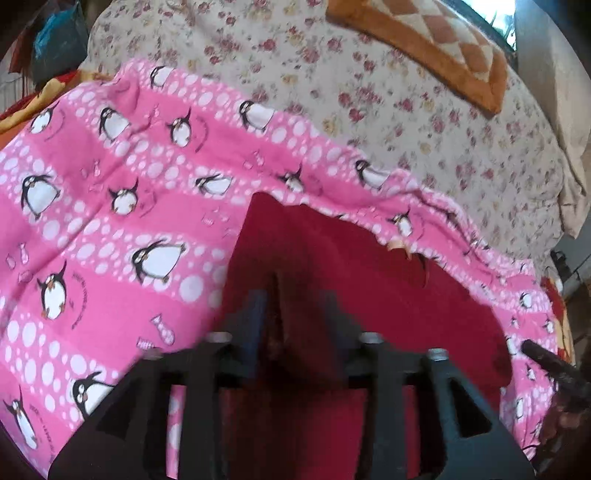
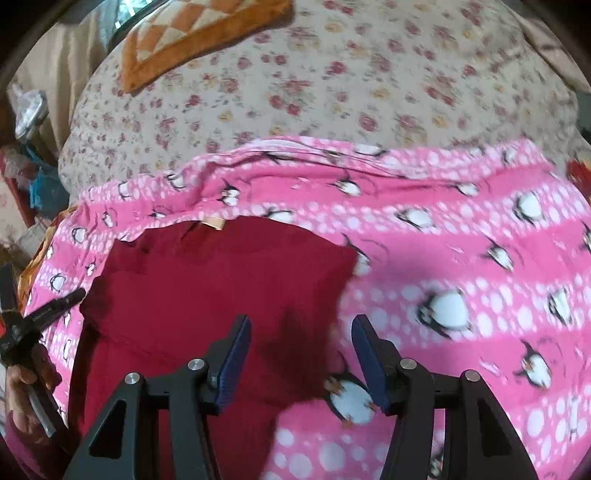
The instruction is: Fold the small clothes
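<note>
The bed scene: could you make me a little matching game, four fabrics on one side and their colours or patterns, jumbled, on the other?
Things:
1. garment
2. blanket
3. sheet
4. cushion

Looks:
A. cream with small red flowers
B. plain dark red
C. orange border, checkered middle
D. pink with penguins and white dots

Pairs: 1-B, 2-D, 3-A, 4-C

Daylight from window at top, scene fairly bright; strong fisheye bending and dark vignette at edges; right wrist view motion-blurred, left gripper fingers soft, shadow on red garment
</note>
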### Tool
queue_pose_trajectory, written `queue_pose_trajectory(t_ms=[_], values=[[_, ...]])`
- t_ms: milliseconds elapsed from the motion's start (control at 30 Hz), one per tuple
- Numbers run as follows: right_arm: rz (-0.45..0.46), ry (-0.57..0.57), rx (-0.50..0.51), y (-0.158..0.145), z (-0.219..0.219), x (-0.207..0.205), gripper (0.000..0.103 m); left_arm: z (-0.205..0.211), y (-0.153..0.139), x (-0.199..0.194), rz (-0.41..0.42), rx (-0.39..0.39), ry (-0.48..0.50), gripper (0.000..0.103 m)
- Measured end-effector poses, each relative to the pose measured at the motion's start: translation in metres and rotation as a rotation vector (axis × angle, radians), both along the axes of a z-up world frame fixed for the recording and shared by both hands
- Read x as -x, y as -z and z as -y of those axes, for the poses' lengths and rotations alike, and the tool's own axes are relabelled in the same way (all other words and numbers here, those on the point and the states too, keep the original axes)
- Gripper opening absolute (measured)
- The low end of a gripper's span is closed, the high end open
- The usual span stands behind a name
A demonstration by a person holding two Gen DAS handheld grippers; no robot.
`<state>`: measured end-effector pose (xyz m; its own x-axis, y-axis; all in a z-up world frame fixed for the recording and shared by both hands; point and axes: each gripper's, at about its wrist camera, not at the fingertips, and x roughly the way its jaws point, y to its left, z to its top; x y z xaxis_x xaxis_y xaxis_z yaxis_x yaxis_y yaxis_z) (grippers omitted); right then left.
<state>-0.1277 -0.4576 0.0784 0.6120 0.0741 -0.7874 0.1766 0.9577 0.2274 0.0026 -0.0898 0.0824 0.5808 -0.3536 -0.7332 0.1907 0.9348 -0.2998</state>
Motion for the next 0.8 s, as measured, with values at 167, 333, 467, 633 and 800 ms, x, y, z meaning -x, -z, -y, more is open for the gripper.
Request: queue_pose_trajectory(t_ms=[167, 333, 467, 633, 800], values=[[-0.062, -0.072, 0.060, 0.024, -0.030, -0.037, 0.053, 0.013, 0.018, -0.013, -0.033, -0.094, 0.001, 0.050], [-0.133, -0.009, 0.140, 0.052, -0.022, -0.070, 0.053, 0.016, 0.036, -0.020, -0.046, -0.164, 0.014, 0.050], [-0.124, 0.040, 0.081, 0.061, -0.001, -0.079, 0.053, 0.017, 0.040, -0.023, -0.041, -0.186, 0.019, 0.050], [-0.121, 0.045, 0.097, 0.044, -0.003, -0.064, 0.053, 0.018, 0.042, -0.024, -0.035, -0.196, 0.022, 0.050], [-0.100, -0.007, 0.098, 0.023, -0.018, -0.033, 0.053, 0.019, 0.042, -0.023, -0.029, -0.201, 0.023, 0.050]])
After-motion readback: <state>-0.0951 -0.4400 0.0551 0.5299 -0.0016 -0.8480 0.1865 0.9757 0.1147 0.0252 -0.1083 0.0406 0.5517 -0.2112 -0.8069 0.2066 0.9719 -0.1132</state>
